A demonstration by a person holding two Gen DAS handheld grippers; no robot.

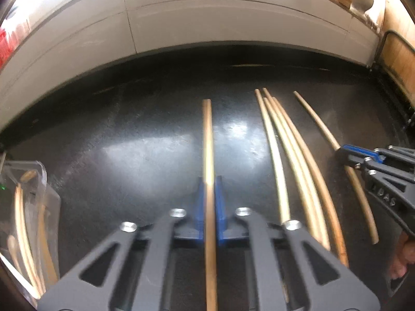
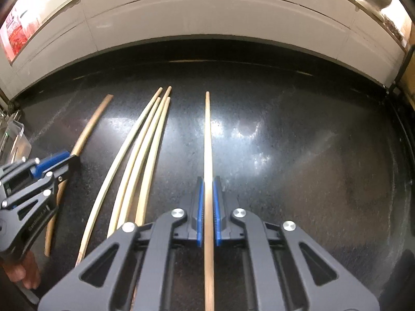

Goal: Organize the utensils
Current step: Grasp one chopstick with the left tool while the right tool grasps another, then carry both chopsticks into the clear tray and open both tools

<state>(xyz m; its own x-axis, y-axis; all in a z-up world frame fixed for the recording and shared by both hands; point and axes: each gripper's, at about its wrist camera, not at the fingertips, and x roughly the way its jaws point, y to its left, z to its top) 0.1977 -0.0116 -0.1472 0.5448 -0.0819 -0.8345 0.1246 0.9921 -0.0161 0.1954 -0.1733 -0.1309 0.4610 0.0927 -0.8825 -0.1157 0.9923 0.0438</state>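
L hand-held gripper (image 1: 209, 207) is clamping a darker brown wooden chopstick (image 1: 208, 142), R hand-held gripper (image 2: 207, 207) is clamping a pale wooden chopstick (image 2: 207, 134); each stick is running lengthwise btwn the blue pads, long axis pointing away toward the white tiled wall (image 1: 233, 20), far tips lying on or just over the glossy black counter (image 2: 311, 142). Four loose pale chopsticks (image 1: 285, 155) are lying bundled btwn the two grippers, roughly parallel. Clear plastic holder w/ sticks inside (image 1: 28, 207) is sitting far left, so L is nearer it. L view is showing the holder's contents; R view is catching only its edge.
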